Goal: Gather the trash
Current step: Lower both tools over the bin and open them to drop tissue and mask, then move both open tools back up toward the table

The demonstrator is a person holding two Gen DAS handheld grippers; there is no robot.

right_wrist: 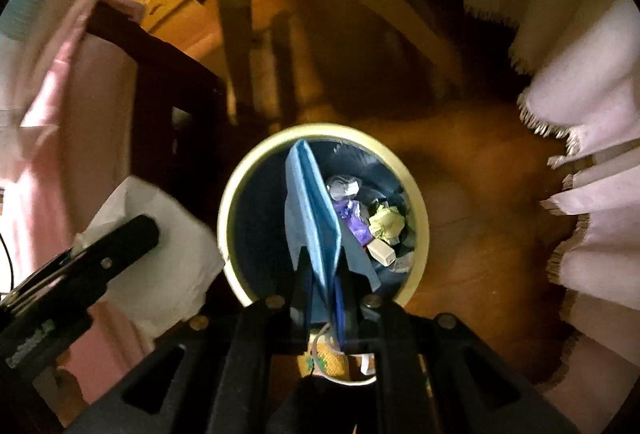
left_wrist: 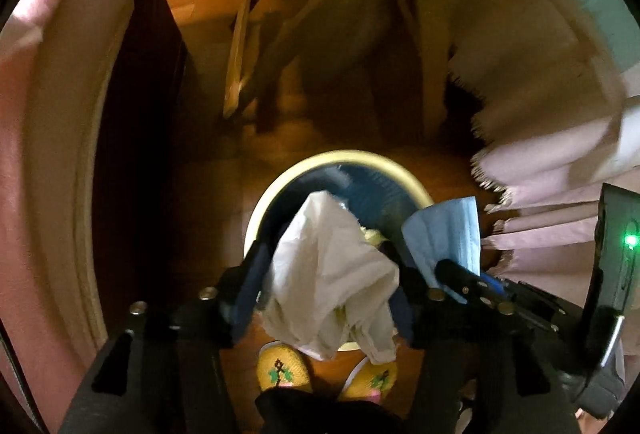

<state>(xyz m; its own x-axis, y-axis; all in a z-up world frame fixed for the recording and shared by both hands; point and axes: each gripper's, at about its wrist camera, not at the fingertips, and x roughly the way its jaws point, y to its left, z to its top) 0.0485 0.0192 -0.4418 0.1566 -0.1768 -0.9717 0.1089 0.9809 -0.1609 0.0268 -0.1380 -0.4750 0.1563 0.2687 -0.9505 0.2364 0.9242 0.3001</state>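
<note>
Slippers [left_wrist: 284, 370] show nearest, at six o'clock. Above them the left gripper [left_wrist: 328, 274] has its jaws spread round a crumpled white tissue [left_wrist: 332, 274], apparently let go; the right gripper [right_wrist: 324, 274] pinches a blue face mask [right_wrist: 312, 210]. Both hang over the trash bin [right_wrist: 418, 194], already holding wrappers [right_wrist: 372, 218]. Dropping remains.

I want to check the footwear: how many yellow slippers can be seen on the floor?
2. One yellow slipper lies below the left gripper, the other beside it, near the bin. Both are partly hidden.
</note>
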